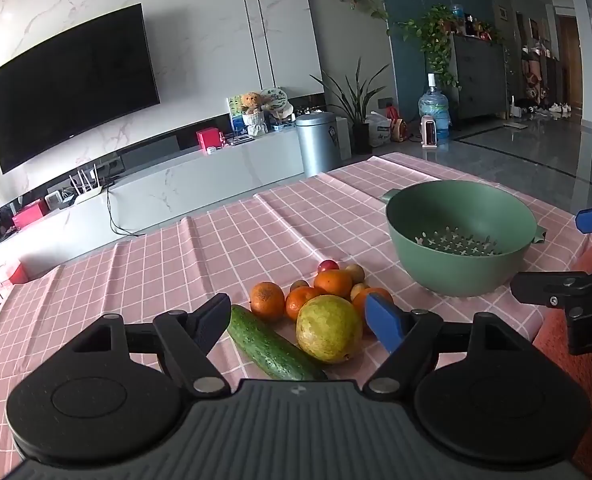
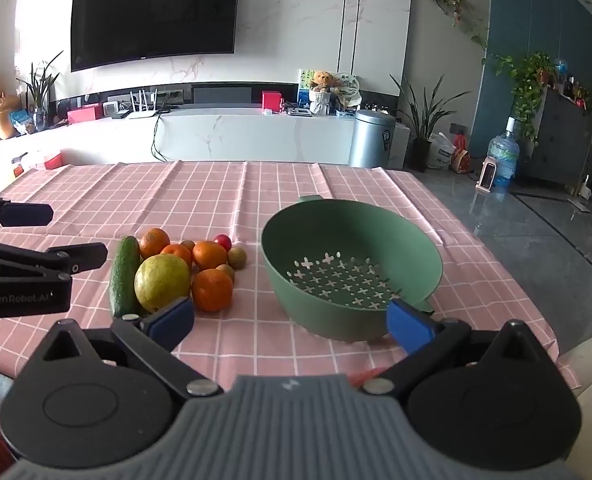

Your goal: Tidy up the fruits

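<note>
A pile of fruit lies on the pink checked cloth (image 2: 256,184): a cucumber (image 2: 124,276), a big yellow-green round fruit (image 2: 162,282), several oranges (image 2: 212,290), a small red fruit (image 2: 223,241) and small brownish ones (image 2: 237,257). To its right stands an empty green colander (image 2: 352,203). My left gripper (image 1: 298,304) hovers open just short of the cucumber (image 1: 272,344) and the yellow-green fruit (image 1: 328,328), holding nothing. My right gripper (image 2: 290,306) is open and empty before the colander's near side. The left gripper (image 2: 79,232) also shows at the left edge of the right wrist view.
The table's far edge faces a white TV cabinet (image 2: 256,136) and a metal bin (image 2: 372,140). Its right edge drops to a glossy grey floor (image 2: 536,240). An orange cushion (image 1: 576,364) lies at the near right. Bare cloth stretches behind and left of the fruit.
</note>
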The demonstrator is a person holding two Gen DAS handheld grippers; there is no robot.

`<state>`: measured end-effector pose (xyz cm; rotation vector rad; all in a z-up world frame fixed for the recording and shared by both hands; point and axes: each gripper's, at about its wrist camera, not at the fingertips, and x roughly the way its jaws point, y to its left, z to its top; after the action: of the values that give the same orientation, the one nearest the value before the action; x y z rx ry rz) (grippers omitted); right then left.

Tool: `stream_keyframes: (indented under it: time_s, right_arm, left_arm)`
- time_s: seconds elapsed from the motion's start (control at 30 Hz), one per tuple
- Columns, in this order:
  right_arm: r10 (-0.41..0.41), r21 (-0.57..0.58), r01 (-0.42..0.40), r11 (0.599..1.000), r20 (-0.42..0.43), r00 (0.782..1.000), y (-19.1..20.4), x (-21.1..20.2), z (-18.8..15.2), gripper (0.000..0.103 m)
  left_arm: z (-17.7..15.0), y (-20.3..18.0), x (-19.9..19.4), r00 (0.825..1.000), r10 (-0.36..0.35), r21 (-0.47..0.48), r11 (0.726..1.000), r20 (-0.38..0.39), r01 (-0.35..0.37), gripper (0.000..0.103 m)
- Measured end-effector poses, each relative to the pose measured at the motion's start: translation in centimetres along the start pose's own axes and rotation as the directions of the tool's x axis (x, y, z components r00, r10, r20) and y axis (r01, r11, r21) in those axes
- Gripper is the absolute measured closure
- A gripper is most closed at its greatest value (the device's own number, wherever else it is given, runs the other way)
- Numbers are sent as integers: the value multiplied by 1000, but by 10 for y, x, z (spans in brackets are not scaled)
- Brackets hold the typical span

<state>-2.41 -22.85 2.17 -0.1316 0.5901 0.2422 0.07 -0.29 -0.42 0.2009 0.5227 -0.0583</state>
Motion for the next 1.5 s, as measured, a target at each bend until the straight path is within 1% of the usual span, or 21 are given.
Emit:
stream_keyframes:
  time_s: [1.5]
  right_arm:
    - [-14, -13, 14, 1000, -5, 1000, 1, -3, 0, 5]
  left_arm:
    - [-2, -3, -1, 999, -22, 14, 1000, -22, 23, 13]
